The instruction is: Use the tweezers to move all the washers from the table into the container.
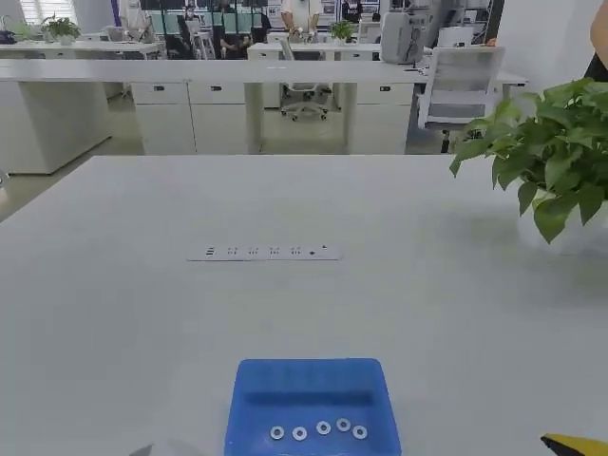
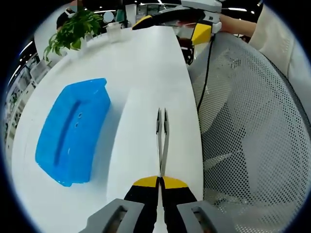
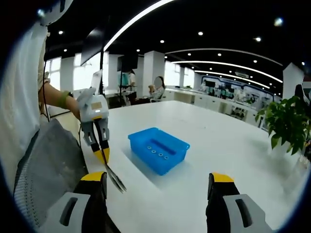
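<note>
The blue container (image 1: 309, 404) stands near the table's front edge, with several metal washers (image 1: 320, 430) in a row inside it. My left gripper (image 2: 159, 182) is shut on the tweezers (image 2: 162, 141), whose closed tips hang over the table edge to the right of the container (image 2: 73, 131). My right gripper (image 3: 156, 179) stands open with nothing between its jaws and faces the container (image 3: 158, 148) and its washers (image 3: 158, 153). The left gripper (image 3: 97, 121) with the tweezers (image 3: 114, 179) shows beside the container. A gripper (image 1: 575, 445) pokes in at the lower right.
A white power strip (image 1: 264, 252) lies mid-table. A potted green plant (image 1: 551, 152) stands at the right. A mesh office chair (image 2: 252, 131) is close against the table's front edge. Desks and people fill the room behind.
</note>
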{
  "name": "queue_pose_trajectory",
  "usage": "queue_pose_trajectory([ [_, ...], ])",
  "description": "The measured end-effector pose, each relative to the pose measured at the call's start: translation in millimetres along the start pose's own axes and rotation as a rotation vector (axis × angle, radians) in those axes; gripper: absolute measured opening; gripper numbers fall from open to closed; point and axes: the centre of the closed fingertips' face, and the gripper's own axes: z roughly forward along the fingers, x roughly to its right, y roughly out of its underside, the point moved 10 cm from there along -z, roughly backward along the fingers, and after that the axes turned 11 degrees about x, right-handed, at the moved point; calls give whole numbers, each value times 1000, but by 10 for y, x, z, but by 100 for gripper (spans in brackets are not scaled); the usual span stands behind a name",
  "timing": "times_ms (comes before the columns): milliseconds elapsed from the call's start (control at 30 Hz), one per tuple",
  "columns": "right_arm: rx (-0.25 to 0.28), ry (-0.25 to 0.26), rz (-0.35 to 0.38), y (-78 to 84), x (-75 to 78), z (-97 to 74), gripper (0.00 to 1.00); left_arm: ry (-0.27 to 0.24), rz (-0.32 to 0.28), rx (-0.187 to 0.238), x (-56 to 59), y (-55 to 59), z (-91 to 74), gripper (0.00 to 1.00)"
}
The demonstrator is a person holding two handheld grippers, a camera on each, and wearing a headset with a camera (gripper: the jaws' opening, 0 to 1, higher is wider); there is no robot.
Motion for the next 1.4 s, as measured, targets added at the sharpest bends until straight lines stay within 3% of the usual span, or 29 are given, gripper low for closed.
queue_pose_trajectory([
  [100, 19, 6, 0, -14, 3, -8, 84, -10, -20, 10, -2, -5, -22, 0],
  [200, 26, 14, -1, 7, 17, -27, 84, -43, -57, 49, 17, -20, -87, 5],
  [300, 35, 24, 1, 14, 21, -28, 85, -117, -114, 135, 61, -16, -192, 18],
  [333, 35, 26, 3, 16, 20, -26, 85, -127, -128, 147, 69, -15, -209, 22],
  [467, 42, 23, -8, 20, 8, -19, 86, -251, -229, 272, 153, 33, -426, 39],
  [533, 47, 20, -7, 27, 8, -19, 86, -300, -257, 313, 186, 55, -506, 46],
  [733, 62, 15, -14, 42, 13, -16, 88, -503, -360, 510, 323, 108, -730, 62],
  [1033, 157, 42, -1, -27, 30, -26, 92, -794, -378, 765, 461, 3, -961, 82],
  [1200, 177, 60, -18, -57, 25, -29, 93, -870, -395, 895, 485, -6, -1016, 94],
  [1267, 186, 70, -26, -70, 26, -34, 93, -898, -423, 980, 484, 5, -1058, 98],
  [1367, 208, 87, -20, -92, 33, -47, 92, -915, -459, 1153, 462, 11, -1146, 99],
  [1400, 212, 93, -15, -96, 38, -53, 92, -914, -477, 1181, 460, 22, -1159, 99],
])
